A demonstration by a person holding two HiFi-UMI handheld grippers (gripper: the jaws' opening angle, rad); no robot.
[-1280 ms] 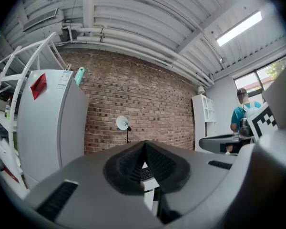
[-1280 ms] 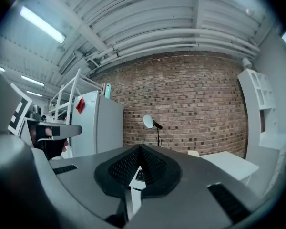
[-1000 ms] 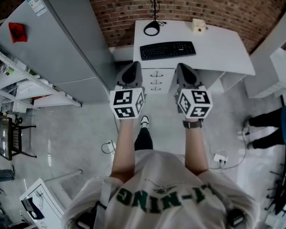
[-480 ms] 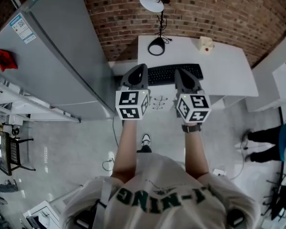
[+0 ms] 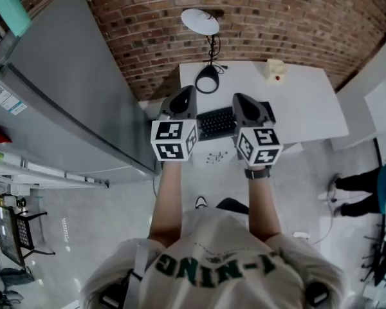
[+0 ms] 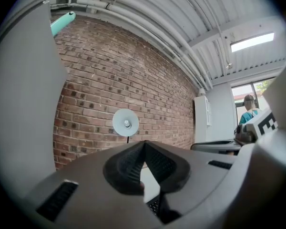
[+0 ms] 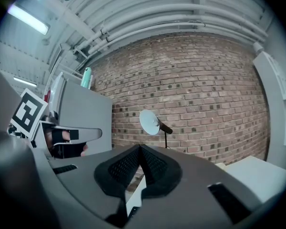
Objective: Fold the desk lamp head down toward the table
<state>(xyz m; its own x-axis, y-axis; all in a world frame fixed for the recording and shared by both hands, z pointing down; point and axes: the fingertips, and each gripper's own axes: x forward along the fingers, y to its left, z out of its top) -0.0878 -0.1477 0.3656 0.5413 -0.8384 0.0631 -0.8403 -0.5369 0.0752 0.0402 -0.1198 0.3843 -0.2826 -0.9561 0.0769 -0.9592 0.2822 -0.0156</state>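
Note:
The desk lamp stands at the back of the white desk, against the brick wall. Its white round head is raised on a thin black stem above a black ring base. My left gripper and right gripper are held side by side, level, over the desk's front edge, short of the lamp. Both are shut with nothing between the pads. The lamp head shows just above the left gripper, and the head sits above the right gripper.
A black keyboard lies under the grippers. A small beige object sits at the desk's back. A tall grey cabinet stands close on the left, with a teal bottle on top. Another person stands at the right.
The desk and lamp have drawn nearer. Both grippers have moved forward together from over the floor to over the desk's front edge and keyboard. Their jaws stayed shut.

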